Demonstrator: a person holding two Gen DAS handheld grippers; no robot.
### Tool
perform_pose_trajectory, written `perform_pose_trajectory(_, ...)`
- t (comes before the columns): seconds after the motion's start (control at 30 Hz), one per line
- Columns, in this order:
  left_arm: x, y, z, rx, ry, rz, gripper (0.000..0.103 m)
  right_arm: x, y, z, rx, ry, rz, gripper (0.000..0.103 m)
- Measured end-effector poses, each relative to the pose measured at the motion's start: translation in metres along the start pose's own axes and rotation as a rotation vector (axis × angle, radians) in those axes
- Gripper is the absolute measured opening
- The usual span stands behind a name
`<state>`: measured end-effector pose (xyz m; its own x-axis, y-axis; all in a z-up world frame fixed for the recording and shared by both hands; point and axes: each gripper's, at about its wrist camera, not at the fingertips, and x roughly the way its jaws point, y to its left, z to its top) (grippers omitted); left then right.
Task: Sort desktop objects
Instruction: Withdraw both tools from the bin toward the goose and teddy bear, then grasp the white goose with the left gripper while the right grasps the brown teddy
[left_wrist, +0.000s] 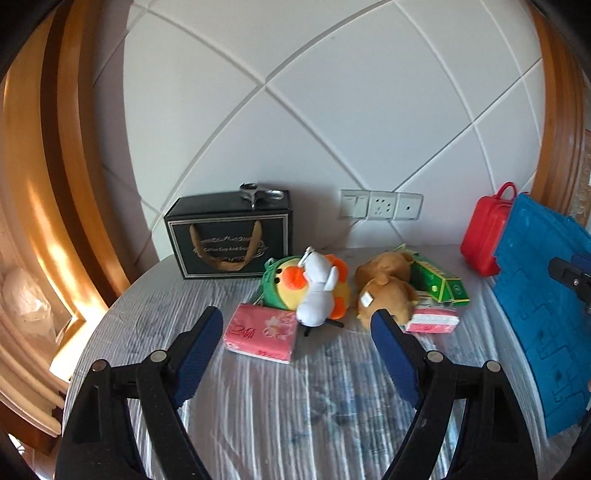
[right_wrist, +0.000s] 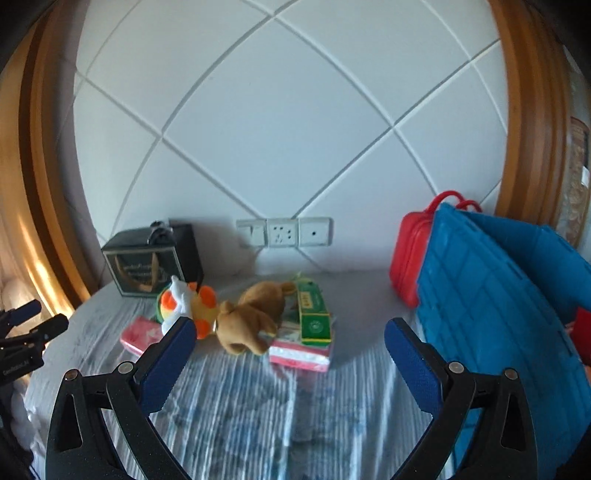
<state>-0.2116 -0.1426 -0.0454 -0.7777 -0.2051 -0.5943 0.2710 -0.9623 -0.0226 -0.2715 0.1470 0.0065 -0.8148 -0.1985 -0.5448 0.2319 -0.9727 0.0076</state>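
Note:
A cluster of objects lies mid-table: a pink tissue pack (left_wrist: 261, 331), a yellow-and-green plush duck (left_wrist: 286, 282) with a white plush (left_wrist: 318, 291) on it, a brown plush (left_wrist: 386, 286), a green box (left_wrist: 439, 282) and a second pink tissue pack (left_wrist: 431, 320). My left gripper (left_wrist: 297, 321) hovers open just short of the first pack, nothing between its blue pads. In the right wrist view the brown plush (right_wrist: 247, 317), green box (right_wrist: 314, 314) and tissue pack (right_wrist: 300, 354) lie ahead of my right gripper (right_wrist: 290, 330), which stands open and empty.
A black gift box (left_wrist: 229, 240) with a metal item on top stands at the back left. A red case (left_wrist: 485, 230) and a blue quilted bin (left_wrist: 543, 306) occupy the right side. Wall sockets (left_wrist: 380, 205) sit behind. The table (left_wrist: 280, 413) has a striped plastic cover.

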Motion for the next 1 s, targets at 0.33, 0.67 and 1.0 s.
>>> perform_pose_trajectory(0.33,0.147,0.009,-0.002,-0.003,0.196,0.004,0.082,0.161,0.050,0.009,-0.058,0.266,0.108,0.103)
perform_pose_trajectory(0.67,0.271,-0.035,-0.013,0.047,0.341,-0.028,0.082,0.288,0.067,-0.014,-0.051,0.428,0.118,0.103)
perform_pose_trajectory(1.0,0.273,-0.048,-0.046,0.059,0.389,-0.136,0.051,0.329,0.070,-0.049,-0.059,0.527,0.119,0.085)
